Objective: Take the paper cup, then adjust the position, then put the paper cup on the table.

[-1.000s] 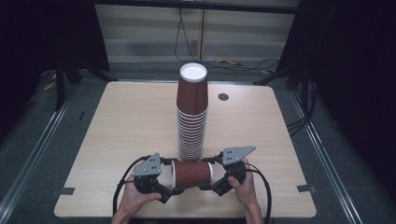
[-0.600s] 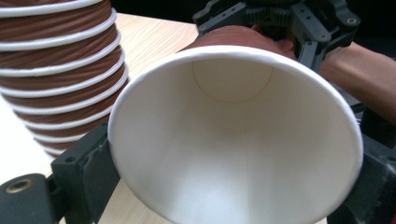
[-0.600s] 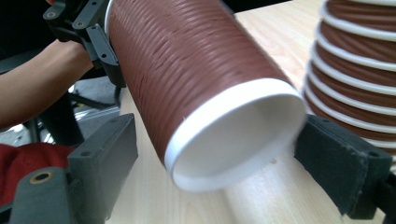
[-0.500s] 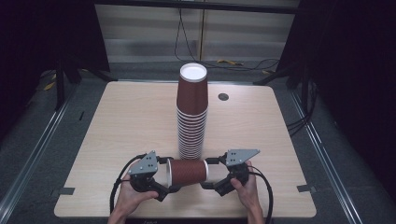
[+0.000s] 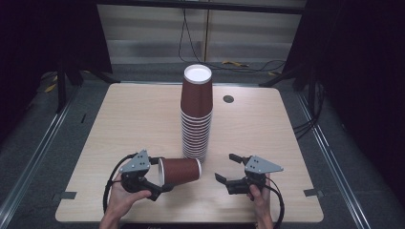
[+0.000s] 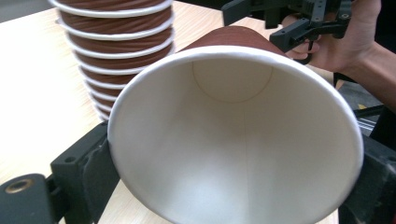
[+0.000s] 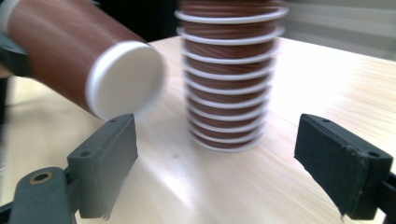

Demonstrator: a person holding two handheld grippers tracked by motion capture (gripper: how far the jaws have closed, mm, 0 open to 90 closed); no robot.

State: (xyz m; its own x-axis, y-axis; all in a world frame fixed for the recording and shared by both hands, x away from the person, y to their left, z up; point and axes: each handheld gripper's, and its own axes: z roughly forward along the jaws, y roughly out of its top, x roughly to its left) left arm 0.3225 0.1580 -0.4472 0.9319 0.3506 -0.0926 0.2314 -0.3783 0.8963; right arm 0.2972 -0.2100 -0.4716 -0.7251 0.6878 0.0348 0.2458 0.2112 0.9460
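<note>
A tall stack of brown paper cups (image 5: 196, 114) stands upside down in the middle of the table. One brown paper cup (image 5: 179, 171) lies level just in front of it, held at its rim by my left gripper (image 5: 160, 179). In the left gripper view the cup's white mouth (image 6: 233, 140) faces the camera, with a jaw pressing on each side of the rim. My right gripper (image 5: 227, 168) is open, a short way to the right of the cup's base. In the right gripper view the cup's base (image 7: 123, 77) hangs at upper left, ahead of the left jaw and outside the open gripper (image 7: 233, 158), and the stack (image 7: 229, 79) stands beyond.
The light wooden table (image 5: 119, 124) has a round dark grommet (image 5: 228, 98) behind the stack on the right. The table's front edge is close under both hands. Cables and dark stands lie on the floor around the table.
The right gripper was at the cup's base and now stands apart from it, to the right. The left gripper has carried the cup a little to the left.
</note>
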